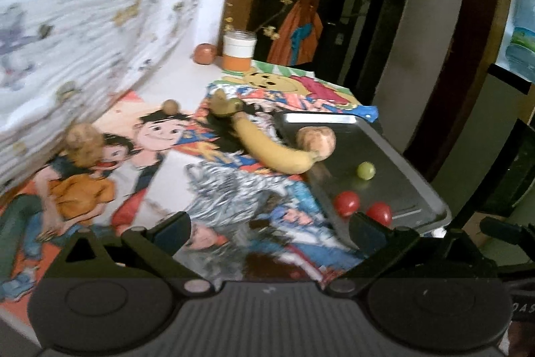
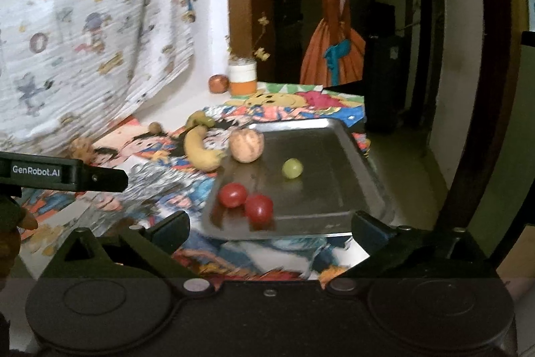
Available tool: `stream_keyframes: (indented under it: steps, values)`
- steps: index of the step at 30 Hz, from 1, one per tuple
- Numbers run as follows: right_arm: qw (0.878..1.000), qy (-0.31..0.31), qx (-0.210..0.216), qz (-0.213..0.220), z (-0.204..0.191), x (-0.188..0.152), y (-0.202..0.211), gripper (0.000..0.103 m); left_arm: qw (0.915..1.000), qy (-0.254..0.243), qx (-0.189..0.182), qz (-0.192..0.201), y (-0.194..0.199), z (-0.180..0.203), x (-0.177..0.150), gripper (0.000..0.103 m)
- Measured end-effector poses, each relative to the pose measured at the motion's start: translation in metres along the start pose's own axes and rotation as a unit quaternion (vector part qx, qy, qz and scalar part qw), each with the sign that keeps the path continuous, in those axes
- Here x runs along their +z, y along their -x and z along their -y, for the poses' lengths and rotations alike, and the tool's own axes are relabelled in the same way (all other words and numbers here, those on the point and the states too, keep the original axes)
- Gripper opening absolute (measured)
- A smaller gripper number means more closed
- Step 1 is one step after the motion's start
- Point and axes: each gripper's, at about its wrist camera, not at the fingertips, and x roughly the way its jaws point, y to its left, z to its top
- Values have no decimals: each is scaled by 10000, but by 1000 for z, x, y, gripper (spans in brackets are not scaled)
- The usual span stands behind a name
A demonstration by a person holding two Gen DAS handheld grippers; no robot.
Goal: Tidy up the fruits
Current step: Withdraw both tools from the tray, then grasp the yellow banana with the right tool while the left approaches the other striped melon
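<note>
Steel tray [image 2: 347, 156] sits on the cartoon-printed surface [image 1: 160, 176] with two red tomatoes [image 2: 245, 201], a green grape [image 2: 292, 168] and a round tan fruit [image 2: 246, 145] already in it. Both grippers are wide open and hold nothing: my left gripper [image 1: 267, 233] hangs over the print, my right gripper [image 2: 269, 231] just before the tray's near rim. I judge the banana [image 1: 272, 148] to be next: it lies ahead of the left gripper, slightly to its right, long axis slanting from far-left to near-right, its near tip touching the tray's left edge. Seen from the right gripper it lies left of the tray, so the left gripper looks nearer. Other small fruits lie farther left, out on the print.
</note>
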Motion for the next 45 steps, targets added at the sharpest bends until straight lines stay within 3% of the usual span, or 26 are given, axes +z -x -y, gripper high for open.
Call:
stream_keyframes:
  steps: [7,16,24,31,35,41,45]
  values:
    - [9987,53,192,-479,-20,-11,2,102,9989,9,450,-141,23,-28,-19,103]
    - [9950,187,336,-920,-40,-17,-5,102,9974,212,643,-233,37,-53,-36,103]
    - [9873,412,859,-1273,-59,6,-18,102,9964,180,780,-275,39,-69,-33,103]
    - [9801,689,1359,-1271,-91,52,-26,102,9956,238,896,-134,41,-82,-19,103]
    - [9788,408,1626,-1175,-98,96,-31,102,9943,415,985,26,41,-96,-10,103]
    - [9757,218,2059,-720,-102,181,-31,103,9934,459,1007,310,35,-114,2,103]
    - [9687,464,2399,-428,-102,215,-53,103,9933,457,981,414,24,-117,12,103]
